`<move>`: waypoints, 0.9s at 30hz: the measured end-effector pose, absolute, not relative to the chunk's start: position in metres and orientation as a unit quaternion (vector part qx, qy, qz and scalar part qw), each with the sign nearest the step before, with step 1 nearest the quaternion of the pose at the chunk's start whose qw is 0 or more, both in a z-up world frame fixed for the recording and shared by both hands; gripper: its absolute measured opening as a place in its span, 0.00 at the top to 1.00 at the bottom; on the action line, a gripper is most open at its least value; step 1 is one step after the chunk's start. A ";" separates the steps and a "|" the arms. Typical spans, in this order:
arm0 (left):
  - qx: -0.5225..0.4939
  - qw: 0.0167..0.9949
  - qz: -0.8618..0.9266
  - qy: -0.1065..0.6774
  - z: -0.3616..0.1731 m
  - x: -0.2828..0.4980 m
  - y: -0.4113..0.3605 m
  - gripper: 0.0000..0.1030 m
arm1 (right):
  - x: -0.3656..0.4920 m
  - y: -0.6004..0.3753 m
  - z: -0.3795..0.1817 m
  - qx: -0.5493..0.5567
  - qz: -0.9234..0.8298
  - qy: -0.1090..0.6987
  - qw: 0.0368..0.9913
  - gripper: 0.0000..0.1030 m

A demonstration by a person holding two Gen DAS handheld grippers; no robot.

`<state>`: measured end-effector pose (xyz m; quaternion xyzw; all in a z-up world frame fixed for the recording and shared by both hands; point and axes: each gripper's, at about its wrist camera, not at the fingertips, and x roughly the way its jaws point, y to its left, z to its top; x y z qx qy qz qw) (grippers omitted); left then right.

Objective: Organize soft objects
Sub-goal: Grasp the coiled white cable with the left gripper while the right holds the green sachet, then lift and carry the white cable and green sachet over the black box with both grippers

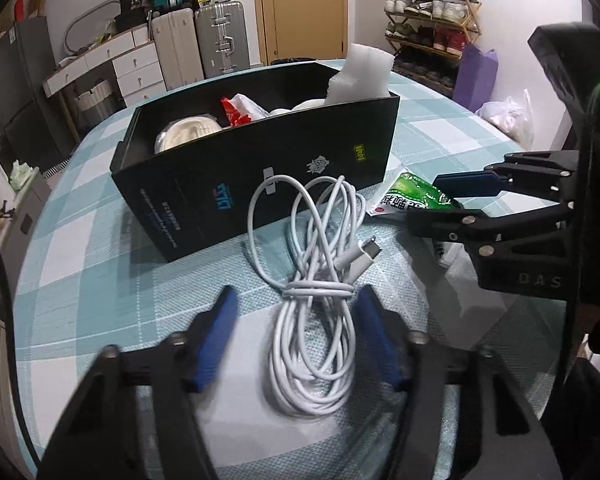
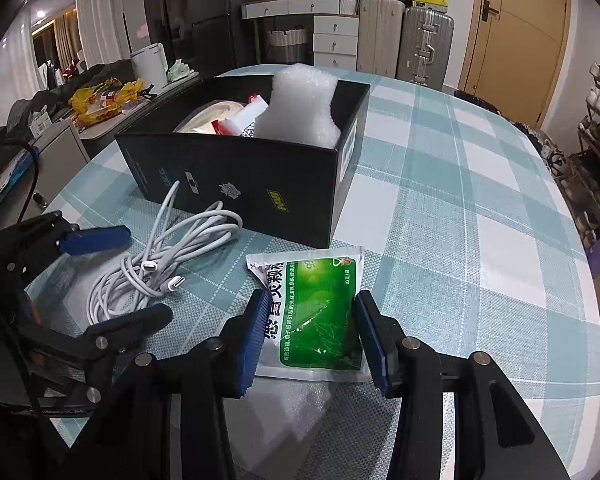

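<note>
Looking over the counter (image 2: pixel 480 184) with its checked cloth, I see the black box (image 1: pixel 260 184) standing open at the far side, already carrying a foam block (image 1: pixel 364 76) and other soft things. My worry there is the tall foam: anything I drop in carelessly could catch on it and slide back out.

The white cable bundle (image 1: pixel 316 300) lies just in front of the box, between the blue pads of my left hand-held gripper (image 1: pixel 296 336). The jaws stand partly open; the right pad looks close against the coil, the left one clear of it, so I do not count it as held. My judgement is that a pinch there may catch only some loops, leaving the plugs trailing and snagging the box wall.

The green sachet (image 2: pixel 320 316) lies flat beside the cable, and my right hand-held gripper (image 2: pixel 312 336) has narrowed onto its two edges. Being slick and thin, it could buckle or slip free when lifted.
</note>
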<state>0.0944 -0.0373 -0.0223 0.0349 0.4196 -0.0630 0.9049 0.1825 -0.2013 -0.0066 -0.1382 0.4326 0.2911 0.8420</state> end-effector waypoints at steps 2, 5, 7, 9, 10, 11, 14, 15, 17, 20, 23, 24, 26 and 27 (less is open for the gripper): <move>0.027 0.905 -0.073 0.418 -0.022 0.092 -0.037 0.60 | 0.184 -0.202 -0.008 -0.135 0.293 0.434 0.841 0.56; 0.030 0.906 -0.077 0.416 -0.021 0.090 -0.036 0.68 | 0.183 -0.202 -0.008 -0.136 0.294 0.434 0.841 0.53; 0.027 0.906 -0.081 0.415 -0.020 0.089 -0.036 0.70 | 0.184 -0.201 -0.010 -0.138 0.295 0.435 0.840 0.51; 0.027 0.907 -0.084 0.412 -0.019 0.087 -0.036 0.70 | 0.184 -0.200 -0.010 -0.138 0.294 0.434 0.840 0.51; 0.027 0.907 -0.084 0.411 -0.019 0.087 -0.035 0.70 | 0.184 -0.200 -0.011 -0.137 0.294 0.434 0.840 0.51; 0.027 0.907 -0.085 0.411 -0.018 0.086 -0.035 0.70 | 0.184 -0.200 -0.011 -0.137 0.294 0.434 0.841 0.51; 0.026 0.909 -0.087 0.407 -0.016 0.085 -0.032 0.70 | 0.183 -0.200 -0.011 -0.137 0.296 0.432 0.841 0.52; 0.027 0.910 -0.088 0.405 -0.015 0.085 -0.033 0.70 | 0.183 -0.200 -0.011 -0.137 0.297 0.432 0.841 0.54; 0.028 0.910 -0.090 0.404 -0.014 0.084 -0.033 0.70 | 0.183 -0.201 -0.011 -0.135 0.301 0.431 0.840 0.58; 0.026 0.911 -0.092 0.400 -0.012 0.081 -0.032 0.70 | 0.183 -0.202 -0.010 -0.134 0.304 0.428 0.840 0.61; 0.023 0.914 -0.095 0.393 -0.007 0.079 -0.029 0.70 | 0.181 -0.202 -0.007 -0.131 0.313 0.423 0.840 0.62; 0.022 0.916 -0.096 0.389 -0.005 0.077 -0.028 0.70 | 0.181 -0.202 -0.005 -0.131 0.315 0.420 0.841 0.62; 0.018 0.918 -0.095 0.384 -0.001 0.076 -0.026 0.70 | 0.179 -0.203 -0.002 -0.131 0.317 0.417 0.842 0.62; 0.017 0.919 -0.094 0.382 0.001 0.076 -0.026 0.70 | 0.178 -0.203 0.000 -0.131 0.319 0.414 0.843 0.62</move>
